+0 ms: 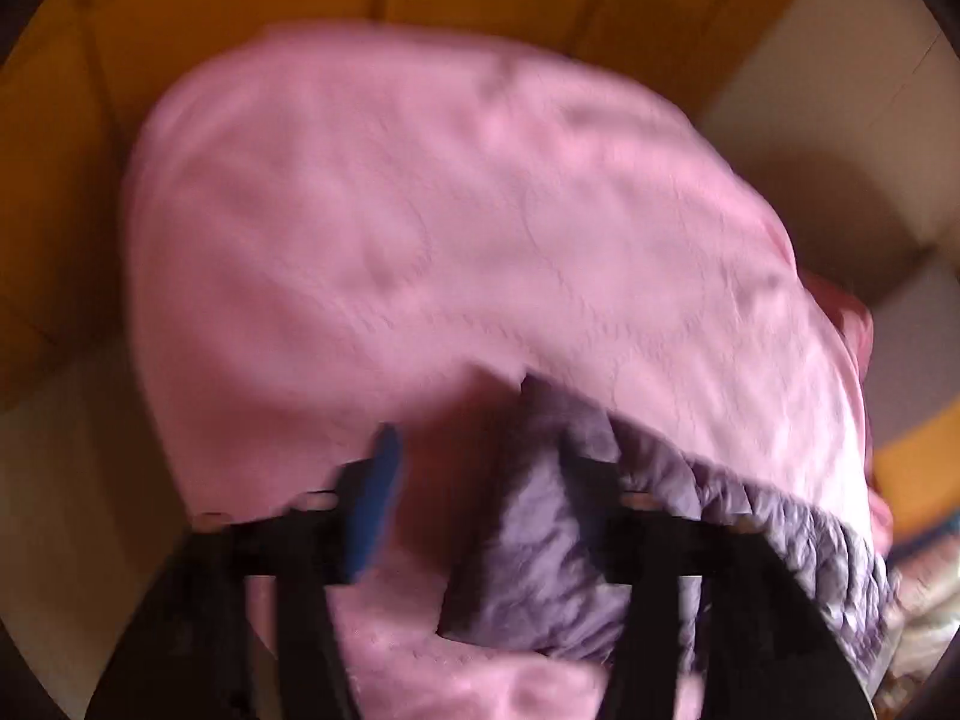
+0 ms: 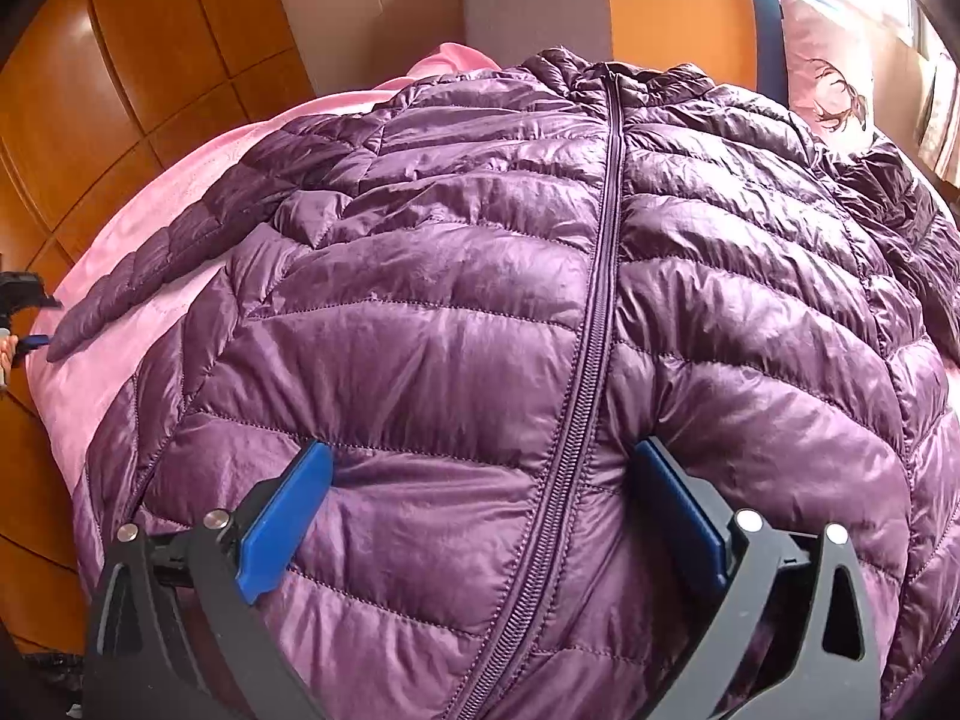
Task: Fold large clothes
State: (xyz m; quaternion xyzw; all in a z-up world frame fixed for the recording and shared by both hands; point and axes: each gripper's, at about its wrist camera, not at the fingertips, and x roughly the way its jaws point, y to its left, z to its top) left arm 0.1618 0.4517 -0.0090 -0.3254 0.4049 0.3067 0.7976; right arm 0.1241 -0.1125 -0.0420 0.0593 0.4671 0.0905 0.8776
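Observation:
A quilted purple down jacket (image 2: 480,276) lies front up, zipped, on a pink blanket (image 2: 120,276) in the right wrist view. My right gripper (image 2: 480,456) stands open and wide over its lower front. The blue pads (image 2: 288,516) rest on the fabric either side of the zipper (image 2: 600,276). One sleeve (image 2: 180,240) stretches left towards my left gripper (image 2: 24,312) at the frame edge. The left wrist view is blurred. There my left gripper (image 1: 486,456) is open over the pink blanket (image 1: 420,210), with a fold of the purple jacket (image 1: 540,540) by its right finger and apart from the blue pad (image 1: 375,504).
Orange wooden panels (image 2: 120,60) run behind and to the left of the bed. A grey cushion (image 2: 534,12) and a pale pillow with a deer print (image 2: 834,72) sit at the far end. A pale floor (image 1: 840,120) shows beyond the blanket's edge.

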